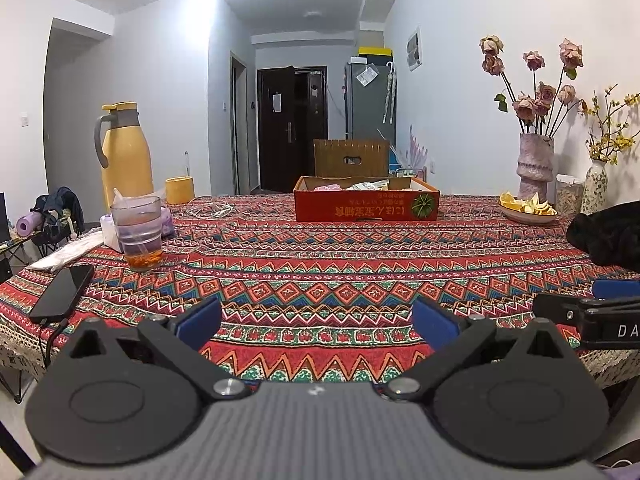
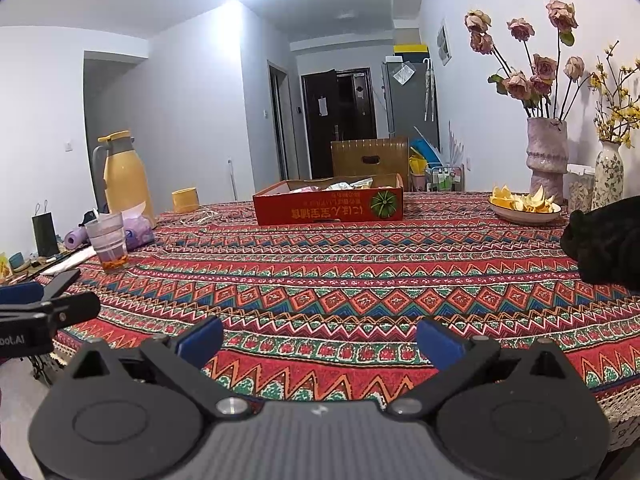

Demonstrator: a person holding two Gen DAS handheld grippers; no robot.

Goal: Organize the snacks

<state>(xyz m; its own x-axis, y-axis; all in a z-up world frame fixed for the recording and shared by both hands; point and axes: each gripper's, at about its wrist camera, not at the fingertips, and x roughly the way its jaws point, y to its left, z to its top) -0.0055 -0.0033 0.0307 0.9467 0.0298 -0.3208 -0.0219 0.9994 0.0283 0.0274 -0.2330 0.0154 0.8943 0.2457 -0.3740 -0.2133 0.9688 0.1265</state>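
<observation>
We see a table spread with a red, green and blue zigzag-patterned cloth (image 1: 320, 264), edged with a pale lace trim, in a white-walled room with a bright ceiling light and a dark door (image 1: 276, 128) down the hallway beyond. At the far side of the table lies the low red cardboard box (image 1: 366, 204) holding the snack packets (image 1: 366, 186), whose pale wrappers just show above its rim; we cannot make out what kinds they are. To the left stand a tall yellow thermos jug with a grey handle (image 1: 126, 152), a small yellow cup (image 1: 180, 189) and a clear glass tumbler with orange bits at the bottom (image 1: 138, 232), with a black phone (image 1: 62, 290) near the table edge. To the right are a mottled pink vase of dried roses (image 1: 536, 164), a shallow dish of orange peel (image 1: 528, 206) and a black fabric heap (image 1: 608, 236) cut off by the frame. Our left gripper (image 1: 316, 318) and right gripper (image 2: 320, 340) both hover over the near edge with blue pads spread wide, holding nothing, well apart from the box.
</observation>
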